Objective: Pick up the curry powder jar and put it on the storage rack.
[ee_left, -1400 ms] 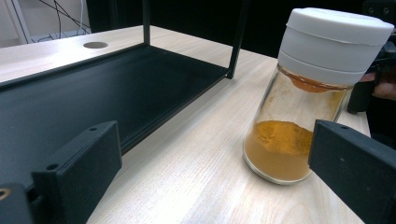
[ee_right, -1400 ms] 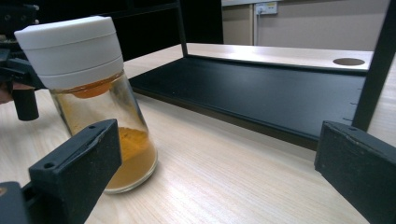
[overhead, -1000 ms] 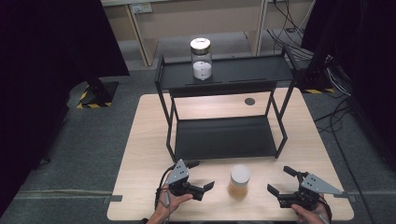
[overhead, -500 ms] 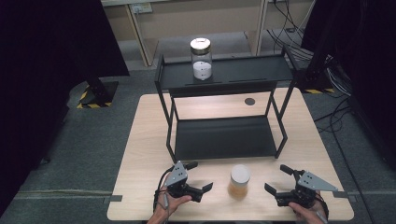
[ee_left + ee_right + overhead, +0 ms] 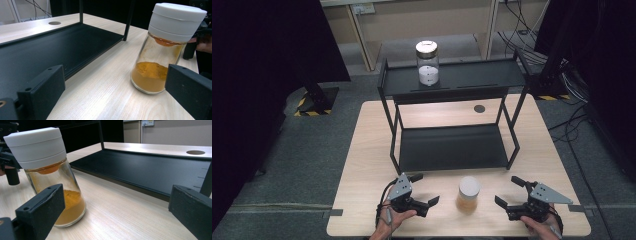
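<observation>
Centrally, low in the high view: one spice jar [image 5: 468, 195], clear glass, white cap, orange powder in its lower part, standing upright on the wooden table [image 5: 367, 150] near its front edge, free of both tools. In the left gripper view the spice jar [image 5: 162, 50] sits at the right of the frame, partly behind the right-hand jaw; in the right gripper view it [image 5: 50, 177] stands at the left, partly behind the left-hand jaw.

Left gripper [image 5: 424, 190]: lower left of centre in the high view, held in a hand [image 5: 392, 220], jaws spread wide, holding nothing, just beside the jar.

Right gripper [image 5: 507, 192]: lower right, jaws likewise spread wide and bare, near the jar on its other side.

Black two-tier shelf rack [image 5: 452, 147]: mid-frame behind the jar, its lower tier just above the tabletop, nothing on it.

Glass canister [image 5: 427, 62]: metal lid, white contents, upright on the rack's upper tier, upper centre of the frame.

Round cable hole [image 5: 479, 108]: in the tabletop behind the rack, right of centre
</observation>
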